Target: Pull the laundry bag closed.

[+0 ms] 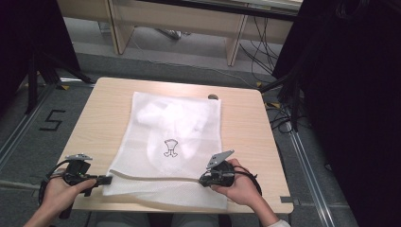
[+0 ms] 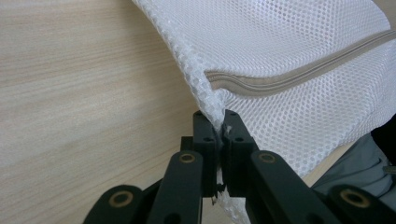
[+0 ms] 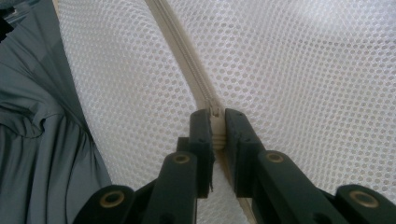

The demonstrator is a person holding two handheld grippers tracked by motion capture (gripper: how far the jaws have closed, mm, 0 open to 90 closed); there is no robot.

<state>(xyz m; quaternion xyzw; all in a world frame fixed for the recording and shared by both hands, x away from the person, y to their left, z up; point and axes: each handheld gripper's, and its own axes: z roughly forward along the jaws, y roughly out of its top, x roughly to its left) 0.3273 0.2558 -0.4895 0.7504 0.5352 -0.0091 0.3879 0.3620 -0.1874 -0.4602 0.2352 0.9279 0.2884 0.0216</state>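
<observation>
A white mesh laundry bag (image 1: 172, 137) lies flat on the wooden table (image 1: 106, 109), with a small printed figure (image 1: 170, 148) on it and white cloth showing through inside. A beige zipper (image 1: 156, 177) runs along its near end. My left gripper (image 1: 108, 180) is shut on the bag's near left corner; in the left gripper view (image 2: 217, 122) mesh is pinched between the jaws, just below the zipper's end (image 2: 299, 72). My right gripper (image 1: 202, 180) is shut on the zipper slider (image 3: 215, 112), with the zipper tape (image 3: 187, 60) running away from it.
The bag's near edge hangs slightly over the table's front edge, above the person's grey trousers (image 3: 37, 116). A small dark object (image 1: 213, 97) sits by the bag's far right corner. Black stands and cables flank the table (image 1: 288, 94).
</observation>
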